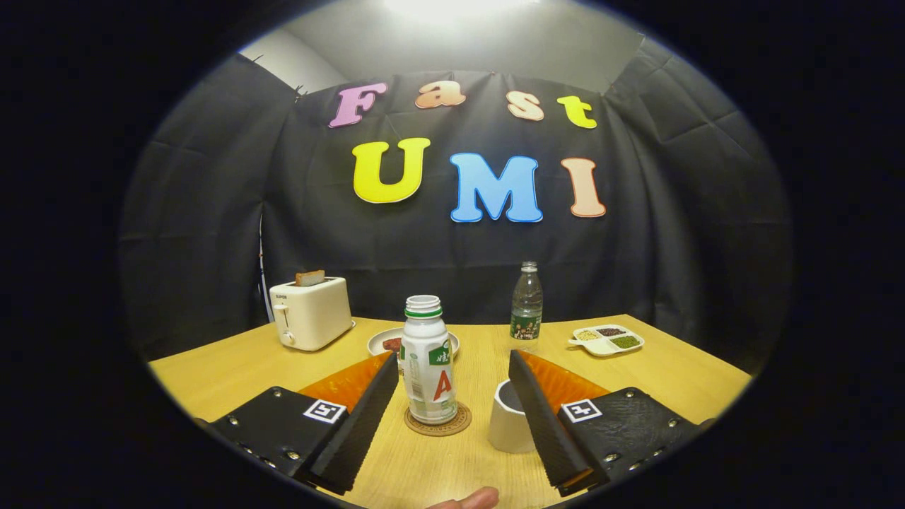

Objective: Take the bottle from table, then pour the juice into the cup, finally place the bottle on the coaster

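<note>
On the wooden table [233, 371], a cream toaster [311, 313] with a slice of bread is seen at the far left. The gripper [452, 396] is held wide, its ribbed black fingers [360, 417] touching nothing. Between them, nearer the left finger, the uncapped white plastic bottle [428, 360] stands upright on the round cork coaster [438, 421]. The white cup [510, 425] sits against the right finger. Beyond are seen a clear water bottle [527, 305] and a divided snack tray [606, 340].
</note>
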Tool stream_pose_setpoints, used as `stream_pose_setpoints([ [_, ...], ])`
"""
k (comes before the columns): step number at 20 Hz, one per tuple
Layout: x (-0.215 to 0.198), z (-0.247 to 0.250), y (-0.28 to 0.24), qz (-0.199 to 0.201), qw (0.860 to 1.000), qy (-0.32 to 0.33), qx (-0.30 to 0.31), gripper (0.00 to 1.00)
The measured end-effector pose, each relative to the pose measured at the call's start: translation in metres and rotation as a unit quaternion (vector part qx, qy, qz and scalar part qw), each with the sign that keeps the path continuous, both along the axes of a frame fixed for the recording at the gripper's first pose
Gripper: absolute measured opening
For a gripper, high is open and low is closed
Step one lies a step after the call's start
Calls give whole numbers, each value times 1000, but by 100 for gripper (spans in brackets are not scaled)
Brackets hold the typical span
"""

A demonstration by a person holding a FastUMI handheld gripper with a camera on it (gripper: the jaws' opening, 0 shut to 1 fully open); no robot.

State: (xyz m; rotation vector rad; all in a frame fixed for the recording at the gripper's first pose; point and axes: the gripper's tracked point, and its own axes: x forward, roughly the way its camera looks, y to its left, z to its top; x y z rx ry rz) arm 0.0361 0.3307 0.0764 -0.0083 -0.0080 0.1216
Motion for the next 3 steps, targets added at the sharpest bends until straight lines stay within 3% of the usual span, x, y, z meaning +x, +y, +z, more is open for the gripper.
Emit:
stream_pose_setpoints([
  [3, -5, 3, -25, -10, 1000, 1, 11, 95],
])
